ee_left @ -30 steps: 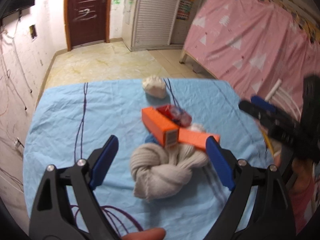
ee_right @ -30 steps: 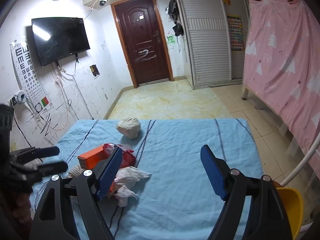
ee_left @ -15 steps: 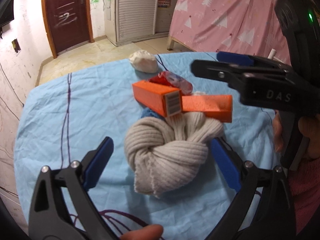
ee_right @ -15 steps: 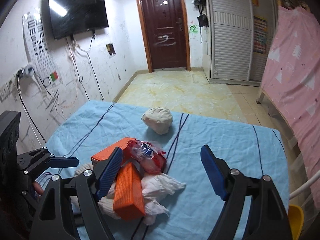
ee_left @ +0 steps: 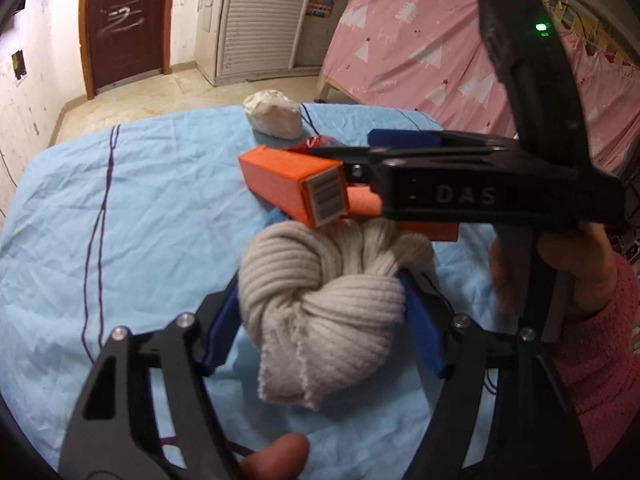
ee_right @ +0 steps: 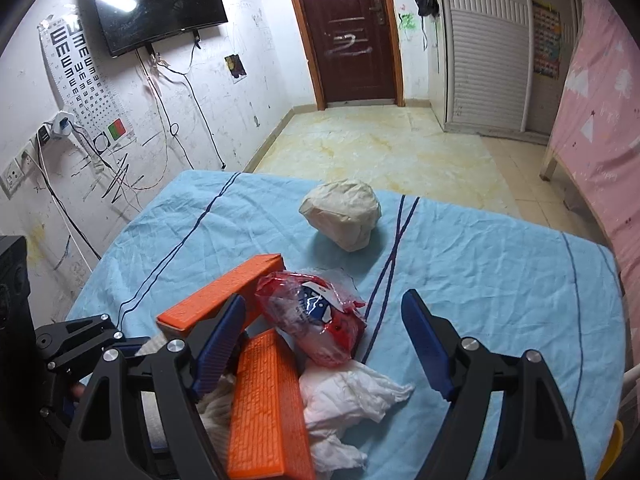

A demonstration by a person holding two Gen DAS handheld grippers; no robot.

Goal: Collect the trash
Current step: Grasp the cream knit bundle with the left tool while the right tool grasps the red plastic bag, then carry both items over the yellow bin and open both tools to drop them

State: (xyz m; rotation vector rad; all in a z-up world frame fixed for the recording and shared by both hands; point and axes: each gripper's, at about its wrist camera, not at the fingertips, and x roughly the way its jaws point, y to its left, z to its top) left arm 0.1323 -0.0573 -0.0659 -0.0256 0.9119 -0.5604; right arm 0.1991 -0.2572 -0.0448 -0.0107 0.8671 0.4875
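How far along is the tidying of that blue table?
Nothing looks collected yet. In hand: the left hand-held gripper brackets the knotted beige cloth; whether it is squeezing, I cannot tell. The right hand-held gripper hangs open over the red wrapper. Still lying on the blue cloth: two orange boxes, white tissue, a crumpled paper ball.

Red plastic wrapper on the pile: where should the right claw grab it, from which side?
Grip the red plastic wrapper across its puffed middle, coming from above. It lies crumpled atop the white tissue, beside the orange boxes, so its top is exposed; the open right claw already straddles it.
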